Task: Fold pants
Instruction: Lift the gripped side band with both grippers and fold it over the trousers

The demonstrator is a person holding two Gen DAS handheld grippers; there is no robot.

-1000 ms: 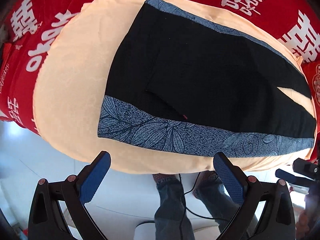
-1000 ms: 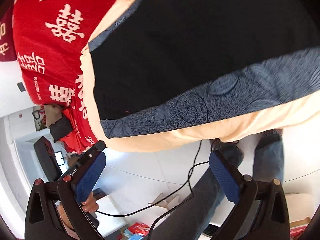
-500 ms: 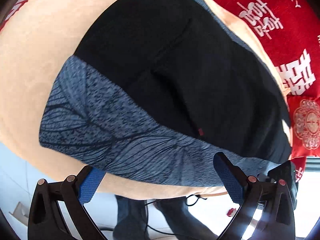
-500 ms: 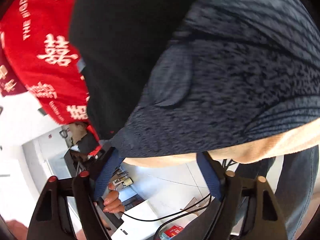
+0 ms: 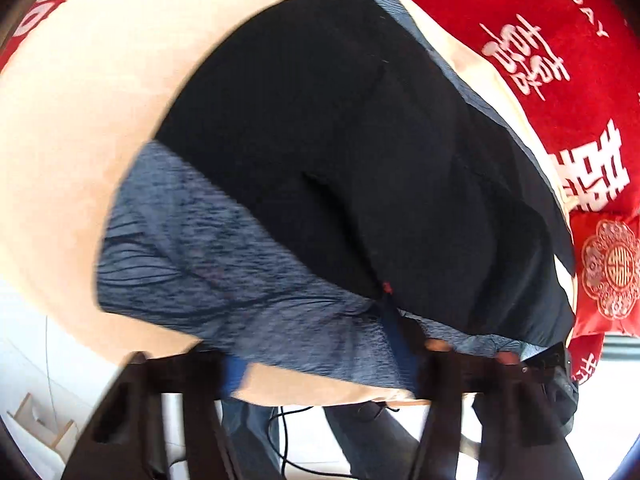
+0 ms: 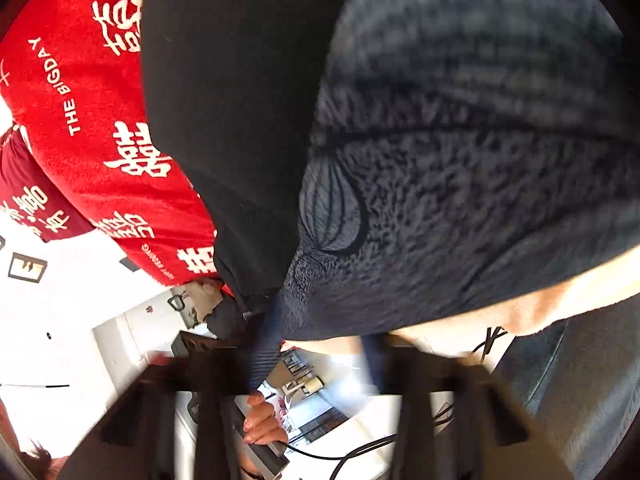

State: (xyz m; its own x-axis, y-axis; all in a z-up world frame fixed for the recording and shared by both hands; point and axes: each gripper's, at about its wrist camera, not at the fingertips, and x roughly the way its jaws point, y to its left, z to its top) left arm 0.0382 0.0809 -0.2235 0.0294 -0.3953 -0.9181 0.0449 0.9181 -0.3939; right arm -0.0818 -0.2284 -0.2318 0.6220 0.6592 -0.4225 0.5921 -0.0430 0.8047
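Note:
The black pants with a blue-grey leaf-patterned band lie flat on a peach cloth. In the left wrist view my left gripper is at the band's near edge, its blue fingers closing on the fabric, which bunches at the right finger. In the right wrist view the pants and band fill the frame. My right gripper straddles the band's corner, fingers narrowed and blurred.
A red cloth with white characters covers the table under the peach cloth and also shows in the right wrist view. The person's jeans-clad legs and a black cable are below the table edge.
Both grippers have moved in onto the near edge of the patterned band, and their fingers have drawn closer together. The band now wrinkles at the left gripper's right finger.

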